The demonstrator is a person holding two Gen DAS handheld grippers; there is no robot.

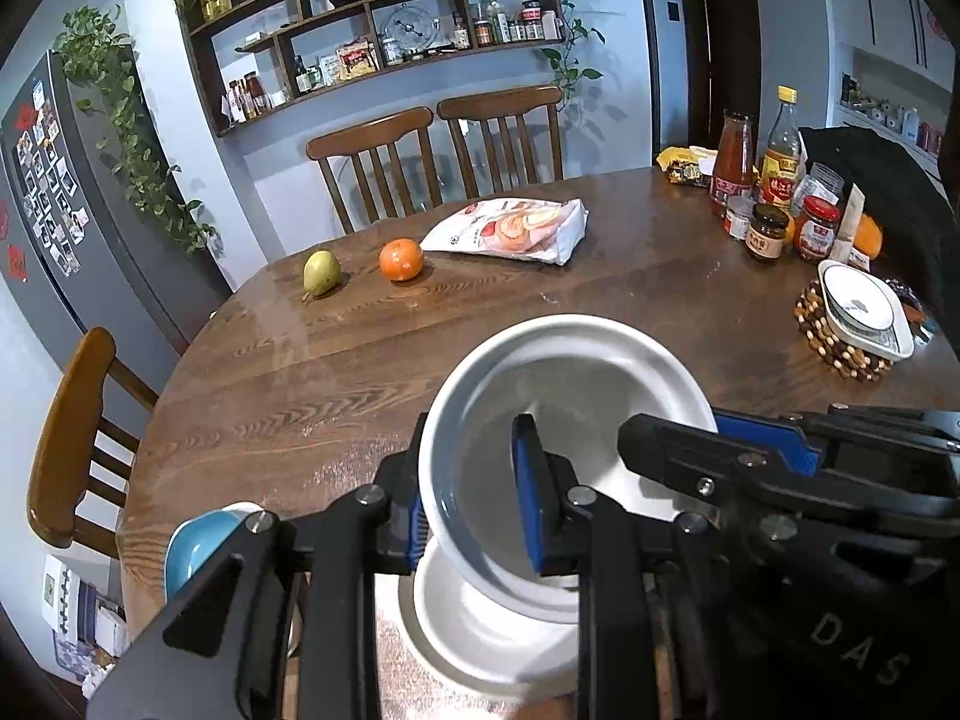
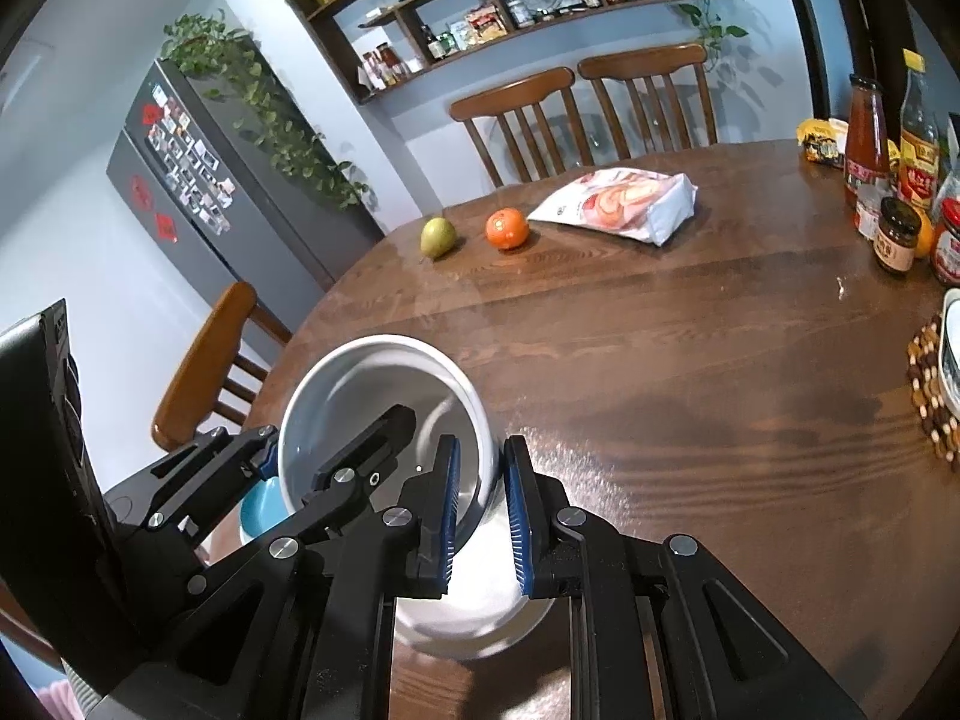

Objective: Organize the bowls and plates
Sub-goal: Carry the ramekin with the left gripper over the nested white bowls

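A white bowl (image 1: 576, 396) (image 2: 372, 396) hangs tilted above the wooden table (image 1: 360, 372), carried by both grippers. My left gripper (image 1: 474, 510) (image 2: 324, 450) is shut on its left rim, one blue pad inside the bowl and one outside. My right gripper (image 2: 483, 516) (image 1: 678, 426) is shut on the right rim in the same way. Under the bowl a second white bowl (image 1: 480, 630) (image 2: 468, 618) rests on the table. A blue bowl (image 1: 198, 546) (image 2: 264, 504) stands just left of it. A square white dish (image 1: 864, 306) lies on a beaded trivet (image 1: 822, 336) at the right.
A pear (image 1: 321, 273), an orange (image 1: 401, 259) and a snack bag (image 1: 510, 228) lie at the table's far side. Jars and bottles (image 1: 774, 192) crowd the far right. Chairs stand behind and to the left (image 1: 66, 432); a fridge is beyond.
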